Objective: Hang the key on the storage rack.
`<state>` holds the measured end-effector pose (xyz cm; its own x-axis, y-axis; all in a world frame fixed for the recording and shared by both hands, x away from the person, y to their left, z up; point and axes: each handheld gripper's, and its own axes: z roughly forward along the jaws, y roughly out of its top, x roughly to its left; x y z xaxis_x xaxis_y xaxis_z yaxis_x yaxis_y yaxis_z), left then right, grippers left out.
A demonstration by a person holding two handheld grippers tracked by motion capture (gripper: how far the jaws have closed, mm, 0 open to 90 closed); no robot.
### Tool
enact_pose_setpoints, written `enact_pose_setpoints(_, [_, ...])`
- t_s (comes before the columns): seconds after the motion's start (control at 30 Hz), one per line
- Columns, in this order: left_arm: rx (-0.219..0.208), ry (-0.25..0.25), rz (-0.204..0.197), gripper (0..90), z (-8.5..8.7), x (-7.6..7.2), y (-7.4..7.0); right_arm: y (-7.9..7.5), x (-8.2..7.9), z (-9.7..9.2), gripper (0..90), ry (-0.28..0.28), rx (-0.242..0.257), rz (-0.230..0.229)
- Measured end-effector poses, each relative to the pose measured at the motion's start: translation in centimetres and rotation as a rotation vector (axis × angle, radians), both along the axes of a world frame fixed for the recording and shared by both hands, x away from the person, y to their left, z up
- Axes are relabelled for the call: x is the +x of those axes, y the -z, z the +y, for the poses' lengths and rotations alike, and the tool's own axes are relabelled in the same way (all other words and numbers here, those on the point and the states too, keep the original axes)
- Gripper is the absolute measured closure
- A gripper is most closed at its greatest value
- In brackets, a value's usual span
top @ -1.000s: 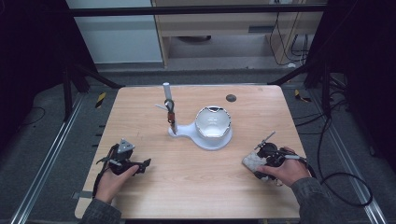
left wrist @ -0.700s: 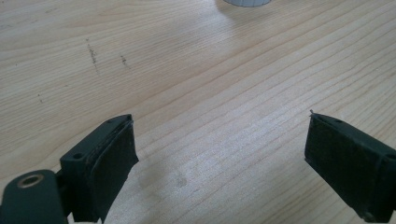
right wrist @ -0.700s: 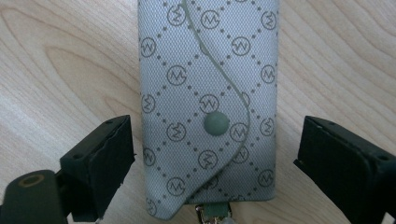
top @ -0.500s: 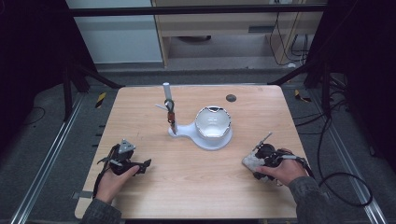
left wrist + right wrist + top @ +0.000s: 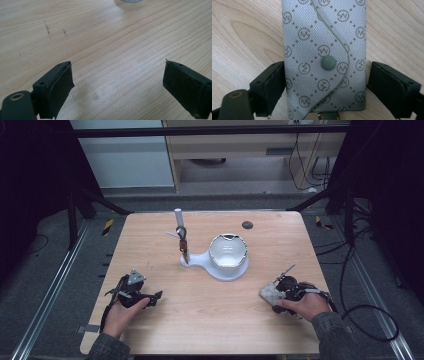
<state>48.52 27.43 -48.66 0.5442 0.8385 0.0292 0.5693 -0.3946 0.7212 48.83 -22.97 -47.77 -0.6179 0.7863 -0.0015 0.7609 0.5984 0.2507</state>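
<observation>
While the right tongs straddled the grey pouch, their jaws had just been closing toward its two long edges; the left pad looked to touch the fabric, the right one stood just off it, so nothing was clamped yet. That pouch lay flat on the table at about four o'clock from the white bowl, near the front right edge. It was a soft woven key case, rectangular, printed with small circled monograms in a dotted diamond grid, its curved flap fastened by a round grey snap, a metal clip peeking out below. My guess is that a squeeze on such limp cloth could buckle it or let it slide out, since the pads met only thin edges. Away at nine o'clock, the left tongs hung wide apart over bare, pale-grained wood. Beyond the bowl's flat white base rose a slim post.
</observation>
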Motion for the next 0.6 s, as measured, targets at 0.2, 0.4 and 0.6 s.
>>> enact_pose_setpoints(0.2, [0.0, 0.001, 0.0, 9.0, -0.04, -0.01, 0.01, -0.04, 0.07, 0.0, 15.2, 0.003, -0.004, 0.006])
enact_pose_setpoints(0.4, [0.001, 0.0, 0.002, 9.0, 0.0, 0.01, 0.01, -0.03, 0.14, 0.01, 15.3, -0.006, -0.005, 0.003])
enact_pose_setpoints(0.6, [0.004, -0.001, 0.003, 9.1, -0.02, -0.01, 0.01, -0.04, 0.18, 0.13, 15.1, -0.009, -0.008, 0.005])
